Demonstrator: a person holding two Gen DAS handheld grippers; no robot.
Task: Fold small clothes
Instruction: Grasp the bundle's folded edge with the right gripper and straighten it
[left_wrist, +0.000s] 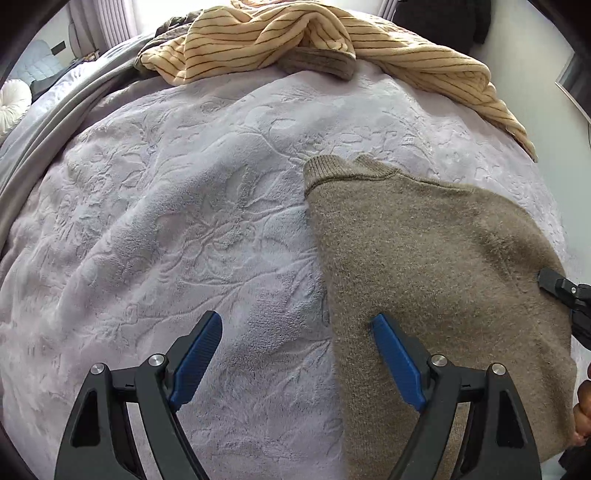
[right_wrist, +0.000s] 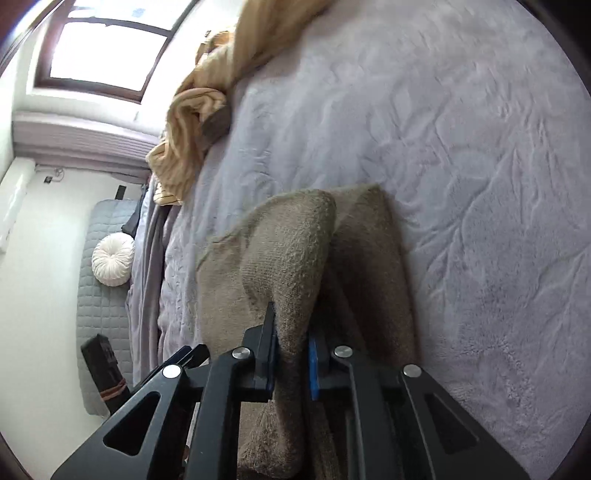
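Note:
A taupe knitted sweater (left_wrist: 436, 266) lies on the pale lilac bedspread (left_wrist: 177, 221), its ribbed collar toward the far side. My left gripper (left_wrist: 295, 332) is open above the sweater's left edge; its right finger is over the knit and its left finger over the bedspread. My right gripper (right_wrist: 291, 350) is shut on a raised fold of the sweater (right_wrist: 291, 251) and lifts it off the bed. Its tip (left_wrist: 554, 282) shows at the sweater's right edge in the left wrist view.
A cream striped garment (left_wrist: 317, 40) lies bunched at the far edge of the bed, also seen in the right wrist view (right_wrist: 192, 122). A grey blanket (left_wrist: 55, 122) runs along the left side. A white round cushion (right_wrist: 112, 264) sits on a grey mat beyond the bed.

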